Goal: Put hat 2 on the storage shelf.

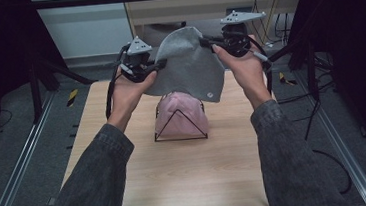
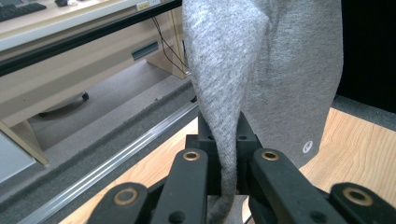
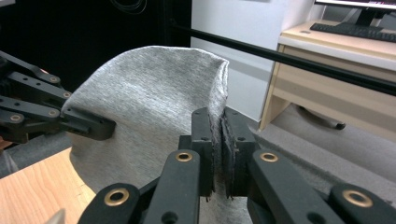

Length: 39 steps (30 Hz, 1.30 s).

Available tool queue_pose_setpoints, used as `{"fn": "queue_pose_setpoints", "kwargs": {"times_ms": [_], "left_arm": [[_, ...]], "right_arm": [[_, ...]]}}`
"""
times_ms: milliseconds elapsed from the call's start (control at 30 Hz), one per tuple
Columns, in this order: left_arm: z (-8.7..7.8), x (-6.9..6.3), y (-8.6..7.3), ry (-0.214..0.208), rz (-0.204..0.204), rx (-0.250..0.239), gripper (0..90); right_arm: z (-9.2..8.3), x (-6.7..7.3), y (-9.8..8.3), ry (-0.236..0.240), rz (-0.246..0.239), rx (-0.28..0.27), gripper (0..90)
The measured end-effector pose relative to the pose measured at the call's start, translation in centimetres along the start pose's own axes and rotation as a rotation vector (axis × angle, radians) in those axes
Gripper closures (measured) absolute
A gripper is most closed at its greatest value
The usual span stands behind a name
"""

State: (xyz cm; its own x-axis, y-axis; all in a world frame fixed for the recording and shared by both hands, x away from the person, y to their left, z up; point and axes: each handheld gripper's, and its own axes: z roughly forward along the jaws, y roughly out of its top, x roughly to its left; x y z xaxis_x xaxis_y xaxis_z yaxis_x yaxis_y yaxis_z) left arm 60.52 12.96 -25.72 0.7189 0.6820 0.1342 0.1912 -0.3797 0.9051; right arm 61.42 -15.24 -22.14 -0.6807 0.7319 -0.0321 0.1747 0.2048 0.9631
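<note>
A soft grey knitted cloth hat [image 1: 187, 65] hangs in the air above the far half of the pale wooden counter [image 1: 187, 178], stretched between both grippers. The left gripper [image 1: 160, 64] has its jaws closed tight on the hat's edge at about 9 o'clock; in the left gripper view the fabric [image 2: 261, 70] is pinched between them. The right gripper [image 1: 206, 43] has its jaws clamped on the opposite edge at about 2 o'clock, the fold [image 3: 154, 107] squeezed between them in the right gripper view. Directly below, at 6 o'clock from the hat, a pink cloth hat [image 1: 182, 114] sits on a black wire stand [image 1: 179, 128] at the counter's middle, just apart from the grey hat's lower hem.
</note>
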Motion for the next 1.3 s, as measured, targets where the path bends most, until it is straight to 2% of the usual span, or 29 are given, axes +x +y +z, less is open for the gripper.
{"fn": "queue_pose_setpoints", "kwargs": {"times_ms": [400, 600, 667, 967, 1167, 1300], "left_arm": [[0.8, 1.5, -1.7, 0.034, -0.014, 0.030, 86.4], [1.1, 1.7, -3.1, 0.035, -0.037, 0.050, 86.4], [1.2, 1.6, -3.4, 0.033, -0.033, 0.058, 86.4], [1.0, 1.8, -3.8, 0.053, -0.024, 0.084, 86.5], [0.9, 2.4, -4.6, 0.064, -0.044, 0.092, 86.5], [1.1, 2.3, -5.3, 0.046, -0.042, 0.111, 86.5]], "right_arm": [[1.4, 0.6, -1.6, 0.032, 0.009, 0.016, 84.8], [1.9, 1.0, -2.4, 0.050, 0.010, 0.033, 84.8], [2.1, 1.1, -2.6, 0.051, 0.011, 0.038, 84.8], [2.3, 1.2, -3.2, 0.058, 0.019, 0.045, 84.8], [2.7, 1.7, -3.6, 0.071, 0.016, 0.060, 84.8], [3.2, 2.0, -4.0, 0.079, 0.015, 0.073, 84.9]]}}
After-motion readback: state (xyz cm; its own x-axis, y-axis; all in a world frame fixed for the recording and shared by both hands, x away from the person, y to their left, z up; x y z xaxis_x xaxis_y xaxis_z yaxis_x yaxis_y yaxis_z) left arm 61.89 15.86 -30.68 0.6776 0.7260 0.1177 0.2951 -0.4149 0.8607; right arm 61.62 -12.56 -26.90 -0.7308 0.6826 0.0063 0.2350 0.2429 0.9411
